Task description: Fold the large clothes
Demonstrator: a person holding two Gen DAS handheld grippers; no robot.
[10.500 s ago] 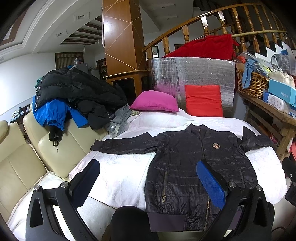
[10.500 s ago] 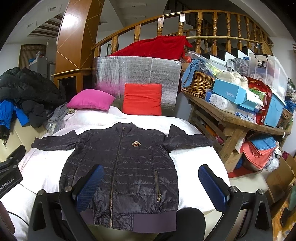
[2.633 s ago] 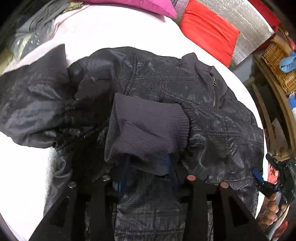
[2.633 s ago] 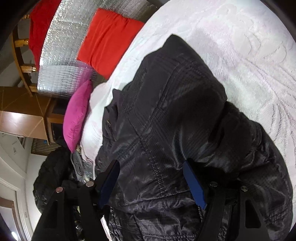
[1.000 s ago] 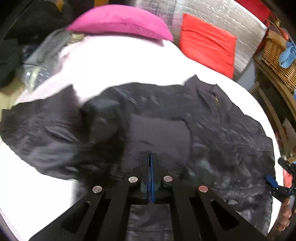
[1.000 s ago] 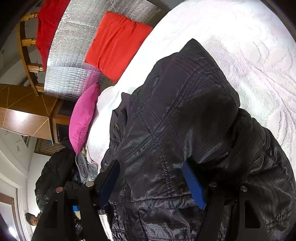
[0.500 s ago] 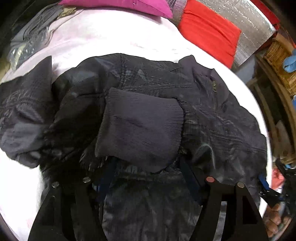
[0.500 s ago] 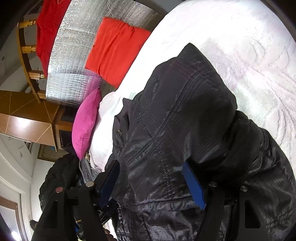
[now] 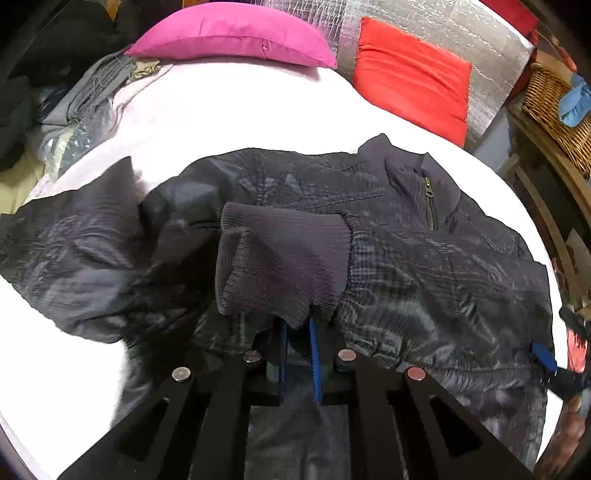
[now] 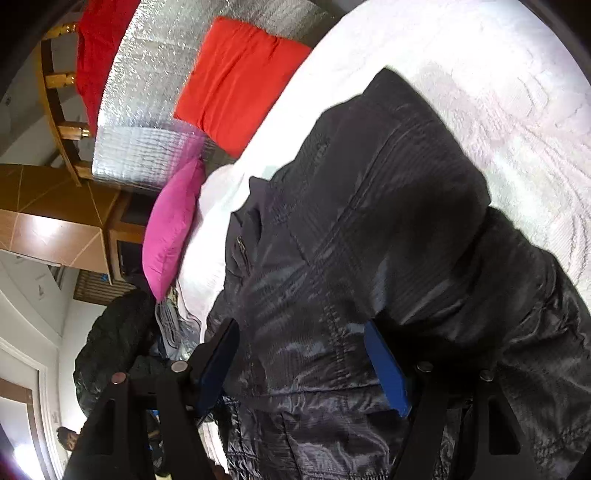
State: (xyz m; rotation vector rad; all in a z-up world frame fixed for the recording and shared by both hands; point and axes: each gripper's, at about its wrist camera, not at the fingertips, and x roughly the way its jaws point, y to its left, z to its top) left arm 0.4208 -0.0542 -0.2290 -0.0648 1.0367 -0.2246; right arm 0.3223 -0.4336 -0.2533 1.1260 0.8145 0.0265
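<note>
A black quilted jacket (image 9: 424, 266) lies on the white bed (image 9: 207, 110), zipped collar toward the cushions. Its left sleeve is folded over the body, and the ribbed cuff (image 9: 280, 266) hangs in front of my left gripper (image 9: 297, 343). The blue pads stand close together with cuff fabric between them. In the right wrist view the jacket (image 10: 369, 258) fills the frame. My right gripper (image 10: 303, 354) is open, with bunched jacket fabric between its wide jaws and its blue pad (image 10: 386, 365) beside a fold. The right gripper's tip shows at the bed edge (image 9: 546, 363).
A magenta cushion (image 9: 232, 35) and a red cushion (image 9: 410, 70) lean on silver foil at the bed's far side. A heap of clothes (image 9: 74, 103) lies at the left. A wicker basket (image 9: 554, 99) on a wooden table stands at the right.
My left gripper has narrowed from wide open half a second ago to nearly shut on the cuff, and the view has pulled back a little. The right gripper has hardly moved.
</note>
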